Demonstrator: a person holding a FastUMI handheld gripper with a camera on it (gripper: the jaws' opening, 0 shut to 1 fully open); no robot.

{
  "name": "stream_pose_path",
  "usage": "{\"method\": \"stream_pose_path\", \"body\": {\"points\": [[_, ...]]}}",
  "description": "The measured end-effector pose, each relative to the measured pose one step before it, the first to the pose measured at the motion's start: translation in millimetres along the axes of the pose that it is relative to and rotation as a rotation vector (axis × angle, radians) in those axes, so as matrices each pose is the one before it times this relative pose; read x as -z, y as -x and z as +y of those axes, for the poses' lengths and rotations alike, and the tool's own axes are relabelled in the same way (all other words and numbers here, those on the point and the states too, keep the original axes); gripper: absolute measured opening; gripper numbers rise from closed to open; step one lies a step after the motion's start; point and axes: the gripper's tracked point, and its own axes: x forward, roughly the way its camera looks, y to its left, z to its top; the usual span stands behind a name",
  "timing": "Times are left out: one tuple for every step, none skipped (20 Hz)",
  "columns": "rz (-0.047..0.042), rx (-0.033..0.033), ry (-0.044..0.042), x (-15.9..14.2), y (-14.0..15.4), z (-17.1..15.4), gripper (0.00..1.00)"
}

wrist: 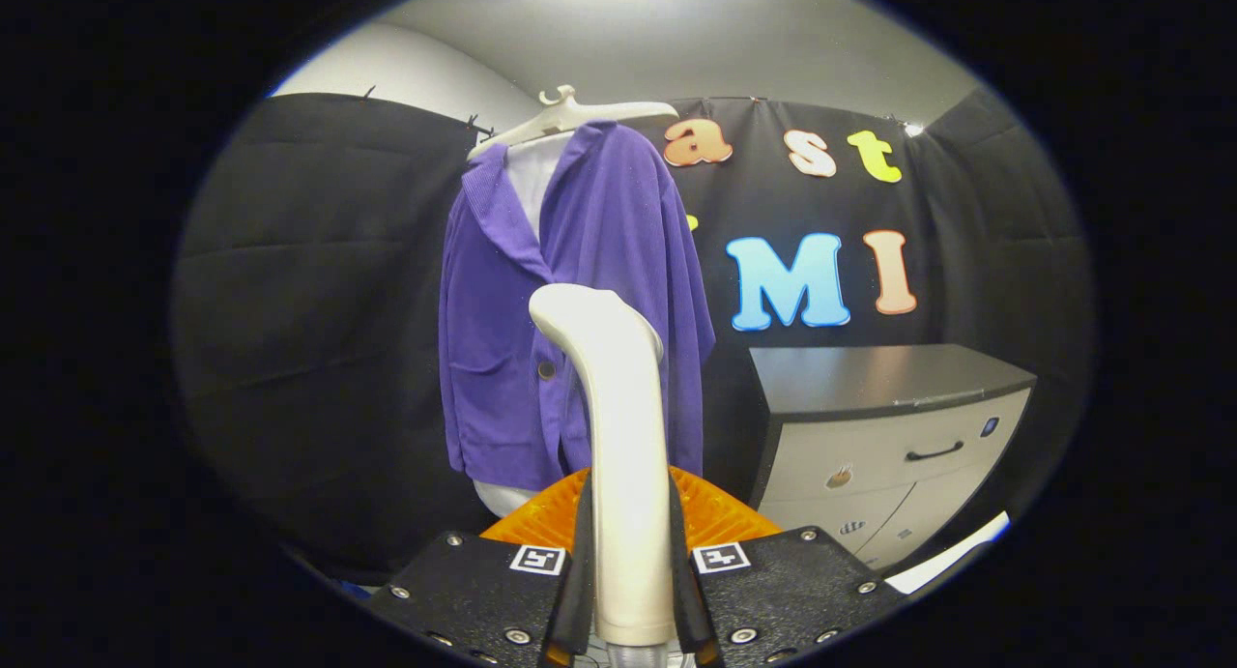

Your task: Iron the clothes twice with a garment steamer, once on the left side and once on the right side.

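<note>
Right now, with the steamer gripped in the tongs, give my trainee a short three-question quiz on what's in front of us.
1. True or false: the tongs are shut on the steamer handle, one finger on each side.
2. Multiple choice: the purple cardigan hangs on (A) a metal hook on the wall, (B) a white hanger, (C) the cabinet's drawer handle.
3. Short answer: what stands beyond the tongs, to the right of the cardigan?

Key
1. True; both fingers press the handle.
2. B.
3. A cabinet with a dark top and light drawers.
</note>
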Motion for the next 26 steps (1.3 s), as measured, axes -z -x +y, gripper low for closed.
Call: {"method": "stream_pose_path", "body": {"points": [[-0.02740,-0.01043,0.00254,-17.54,-1.27,1.36,0.34],[-0.02334,-0.00993,0.00180,-14.45,-1.79,2.51,0.34],[-0.02857,-0.01262,-0.00248,-16.71,-2.54,3.84,0.34],[-0.02205,-0.01114,-0.00186,-12.76,-2.12,3.74,0.34],[-0.02464,-0.01307,0.00112,-14.57,-3.69,3.86,0.34],[-0.02124,-0.01503,0.00135,-13.45,-3.37,5.15,0.34],[-0.02387,-0.01679,0.00132,-13.13,-4.80,6.18,0.34],[-0.01934,-0.01160,0.00045,-11.14,-4.38,4.69,0.34],[-0.02008,-0.01440,-0.00173,-11.64,-5.96,5.37,0.34],[-0.01759,-0.01344,-0.00179,-9.56,-5.63,5.66,0.33],[-0.01542,-0.01472,0.00150,-10.23,-7.46,6.55,0.33],[-0.01402,-0.01430,0.00420,-8.11,-5.79,7.04,0.33],[-0.01247,-0.01231,0.00517,-7.92,-5.94,6.55,0.34],[-0.01442,-0.01265,0.00090,-7.83,-7.37,6.15,0.33],[-0.01133,-0.01534,0.00033,-6.55,-7.72,6.91,0.34],[-0.01267,-0.01375,0.00075,-5.60,-7.67,7.71,0.34],[-0.01313,-0.01366,0.00457,-6.08,-9.76,6.32,0.35],[-0.00506,-0.00922,0.00257,-2.82,-7.05,5.27,0.34],[0.00014,-0.01004,0.00095,-1.34,-7.89,6.14,0.34],[-0.00021,-0.00934,-0.00335,-1.72,-9.12,5.50,0.34],[0.00073,-0.00930,-0.00128,-0.73,-8.22,4.73,0.34],[-0.00109,-0.00620,0.00192,-1.33,-7.64,5.53,0.35],[0.00386,-0.00270,0.00279,1.98,-8.13,3.52,0.35],[0.00551,-0.00470,0.00197,3.04,-9.21,3.98,0.34],[0.01099,-0.00672,0.00220,3.76,-9.26,3.55,0.34],[0.01465,-0.00476,0.00327,5.14,-9.32,1.69,0.34]]}}
